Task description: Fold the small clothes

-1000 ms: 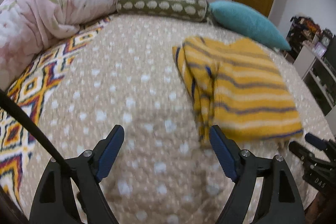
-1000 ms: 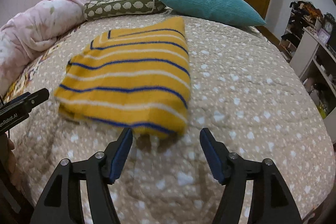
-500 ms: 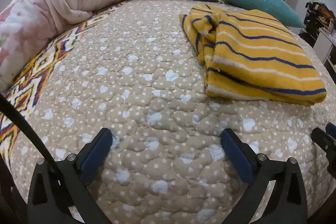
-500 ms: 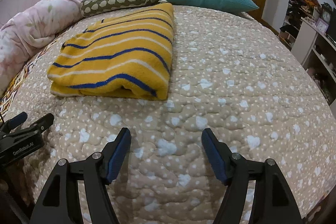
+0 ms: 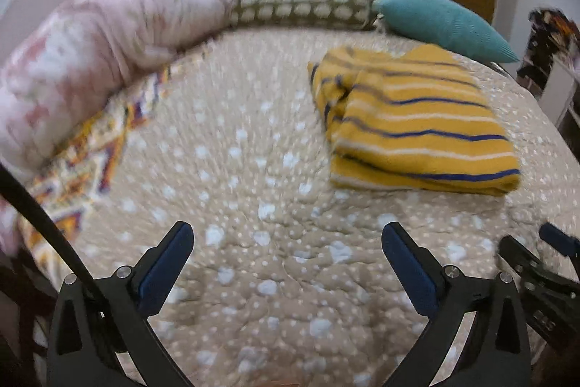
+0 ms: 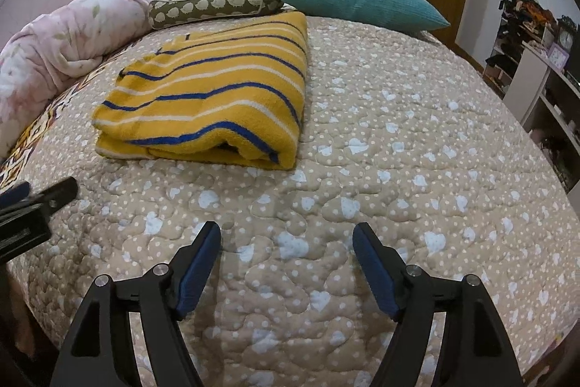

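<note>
both claws (image 5: pixel 288 243) (image 6: pixel 286 242) (agape) short of folded sweater (image 6: pixel 214 97).

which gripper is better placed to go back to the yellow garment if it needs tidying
Right, probably. The garment lies just ahead of the right gripper, a little to its left; from the left gripper it sits well off to one side. Both are open and empty.

free: bare quilted bed (image 6: pixel 398 140) ahead of both sets of fingers | obstacle: folded yellow striped garment (image 6: pixel 217 89) mid-bed | far edge: pink duvet (image 6: pixel 72 35), patterned bolster (image 6: pixel 214 6), teal pillow (image 6: pixel 359 2)
</note>
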The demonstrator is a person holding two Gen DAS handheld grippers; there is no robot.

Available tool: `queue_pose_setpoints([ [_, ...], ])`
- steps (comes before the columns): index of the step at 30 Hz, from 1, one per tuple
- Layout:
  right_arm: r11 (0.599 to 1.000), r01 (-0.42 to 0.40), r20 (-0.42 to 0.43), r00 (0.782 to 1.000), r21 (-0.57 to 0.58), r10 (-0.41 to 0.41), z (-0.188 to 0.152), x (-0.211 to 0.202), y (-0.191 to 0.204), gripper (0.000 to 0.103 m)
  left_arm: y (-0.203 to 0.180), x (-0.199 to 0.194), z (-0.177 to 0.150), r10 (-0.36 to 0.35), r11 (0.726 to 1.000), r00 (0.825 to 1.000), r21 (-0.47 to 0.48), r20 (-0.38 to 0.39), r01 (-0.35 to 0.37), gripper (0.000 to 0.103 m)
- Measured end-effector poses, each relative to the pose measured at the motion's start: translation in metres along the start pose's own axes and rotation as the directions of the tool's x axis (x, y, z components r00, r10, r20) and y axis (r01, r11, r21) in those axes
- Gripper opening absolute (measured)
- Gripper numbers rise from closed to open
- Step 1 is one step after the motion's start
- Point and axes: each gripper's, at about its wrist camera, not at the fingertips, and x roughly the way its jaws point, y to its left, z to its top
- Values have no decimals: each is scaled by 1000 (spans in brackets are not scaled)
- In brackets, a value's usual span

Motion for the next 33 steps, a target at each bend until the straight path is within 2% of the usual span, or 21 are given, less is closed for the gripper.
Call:
queue_pose_setpoints([
  [4,1000,-2,4,1000,-7,2,2,-3,4,81,-8,-26,1,10,999,999,52,44,-12,103],
  [9,1000,-8,8,1000,-18,9,2,-7,10,82,-9,-40,-2,-21,998,999,54,33,19,103],
  [18,999,-15,15,1000,-29,16,2,-12,19,84,-7,-28,-7,-30,999,999,37,-34,32,103],
  [30,999,-20,-16,1000,-48,20,0,-6,30,85,-4,-18,-11,-68,997,994,34,-81,71,101],
  [33,998,-22,-20,1000,-55,21,-2,-4,31,85,-4,-16,-12,-58,997,994,41,-89,62,101],
])
